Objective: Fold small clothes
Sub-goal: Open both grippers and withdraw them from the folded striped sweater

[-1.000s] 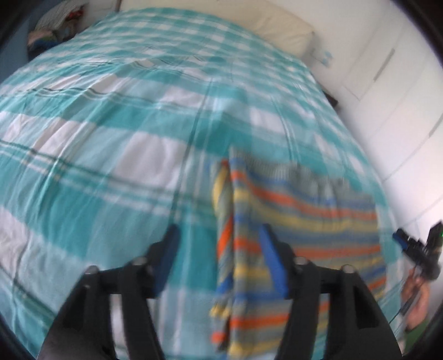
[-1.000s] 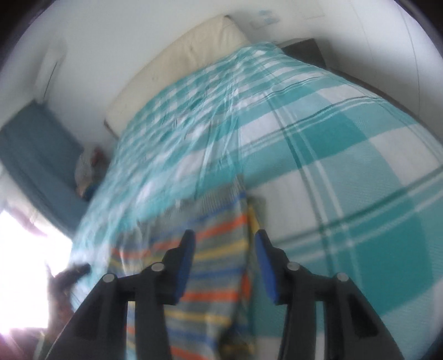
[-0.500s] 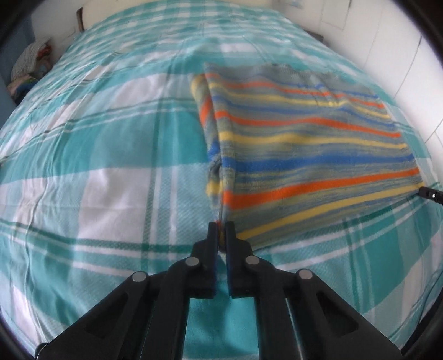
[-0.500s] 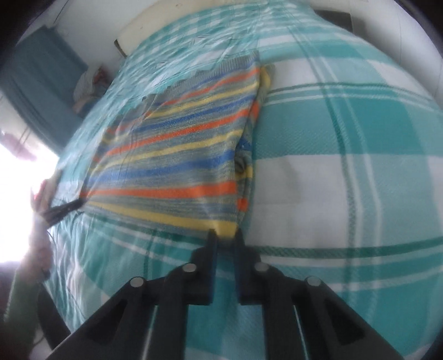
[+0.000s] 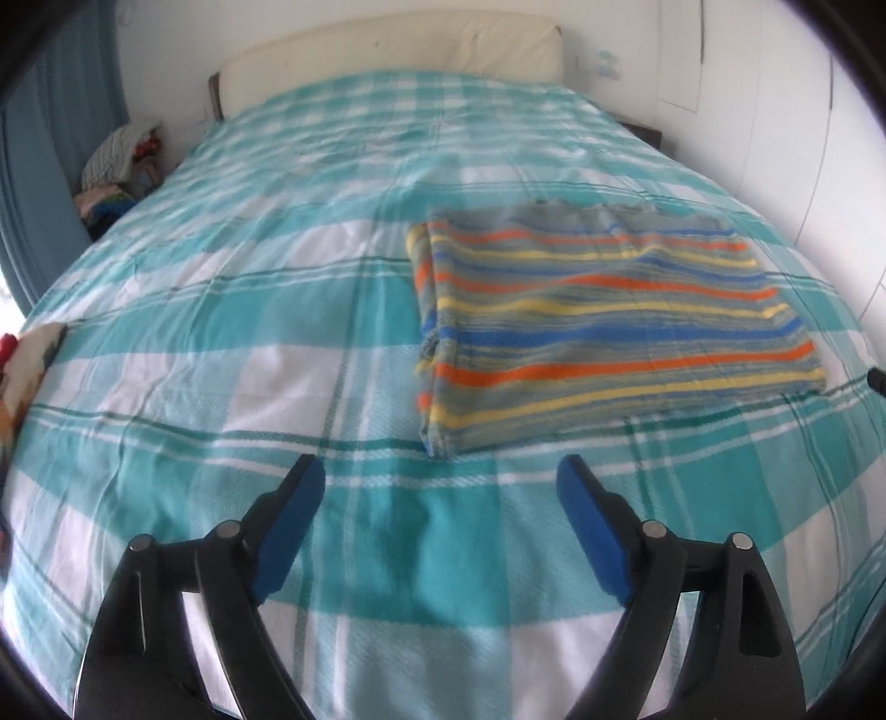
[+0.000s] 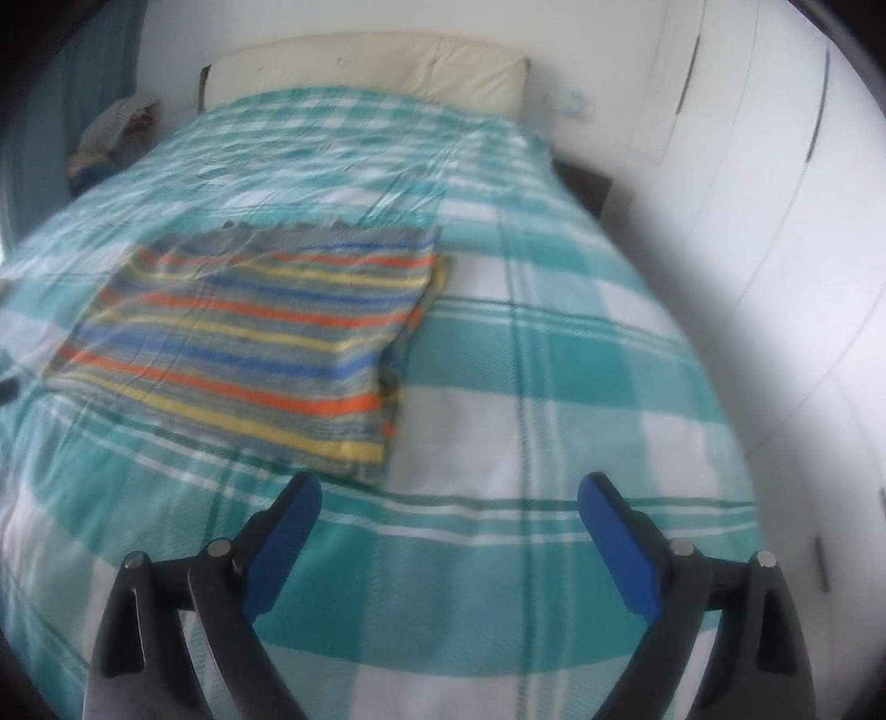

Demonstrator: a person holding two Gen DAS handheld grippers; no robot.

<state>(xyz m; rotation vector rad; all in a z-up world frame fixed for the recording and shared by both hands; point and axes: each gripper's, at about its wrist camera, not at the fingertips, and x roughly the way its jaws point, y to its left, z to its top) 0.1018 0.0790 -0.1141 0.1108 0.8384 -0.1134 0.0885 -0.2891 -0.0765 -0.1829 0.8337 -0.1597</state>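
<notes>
Just beyond folded garment (image 5: pixel 609 327), bare bedspread (image 5: pixel 232 354)

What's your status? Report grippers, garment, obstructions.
Left gripper and right gripper just opened, empty. Striped garment folded flat on bedspread. Nothing in the way.

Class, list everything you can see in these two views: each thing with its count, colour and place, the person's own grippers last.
garment: one, folded, grey with orange, yellow and blue stripes, on the bed
bedspread: one, teal and white check, over the bed
headboard: one, cream, far end
clothes pile: one, mixed colours, left of the bed
wardrobe: white, right of the bed
left gripper: black with blue pads, just opened, empty
right gripper: same, just opened, empty
</notes>
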